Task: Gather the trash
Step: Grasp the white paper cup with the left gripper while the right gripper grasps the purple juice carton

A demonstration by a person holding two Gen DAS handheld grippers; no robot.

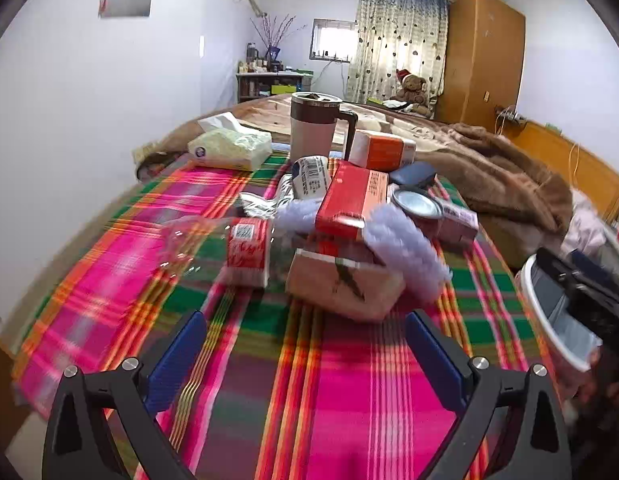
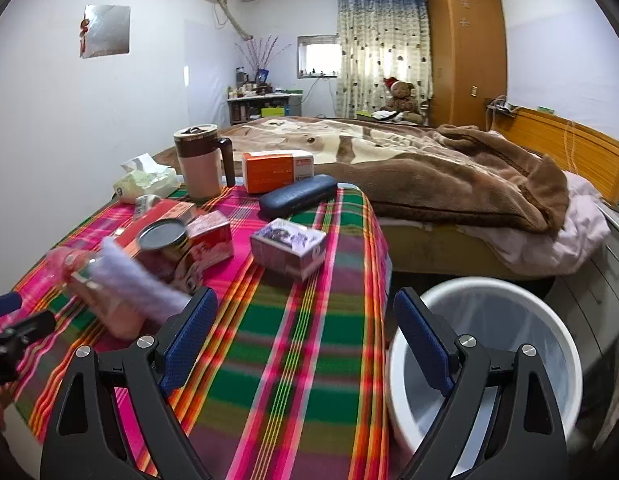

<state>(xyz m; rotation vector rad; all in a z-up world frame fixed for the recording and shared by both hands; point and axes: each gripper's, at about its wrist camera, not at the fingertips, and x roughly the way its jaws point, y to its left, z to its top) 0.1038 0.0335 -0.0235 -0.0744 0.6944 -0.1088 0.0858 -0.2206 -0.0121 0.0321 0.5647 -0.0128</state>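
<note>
Left wrist view shows the left hand-held gripper [image 1: 305,344] released, its blue pads spread wide above the plaid tabletop [image 1: 341,400] with nothing between them. Ahead, going left to right, lie a tissue pack [image 1: 229,148], a crumpled clear plastic bottle [image 1: 181,240] beside a red-and-white carton [image 1: 247,252], then a pinkish box [image 1: 345,288] with a red box [image 1: 351,200] resting on top and a pale purple wrapper [image 1: 409,252] draped over its right side. Behind them stands a lidded mug [image 1: 315,128] next to an orange box [image 1: 383,150]; a tin can [image 1: 417,202] lies to the right. At the far right edge sits the white bin [image 1: 557,320], partly hidden by the other gripper.

Right wrist view has the right hand-held gripper [image 2: 305,340] also released and empty, its left pad over the tabletop edge, its right pad over the white bin [image 2: 489,356], which stands beside the tabletop near the bed [image 2: 429,176]. A dark glasses case [image 2: 297,196] and a small purple box [image 2: 287,248] lie on the cloth ahead.
</note>
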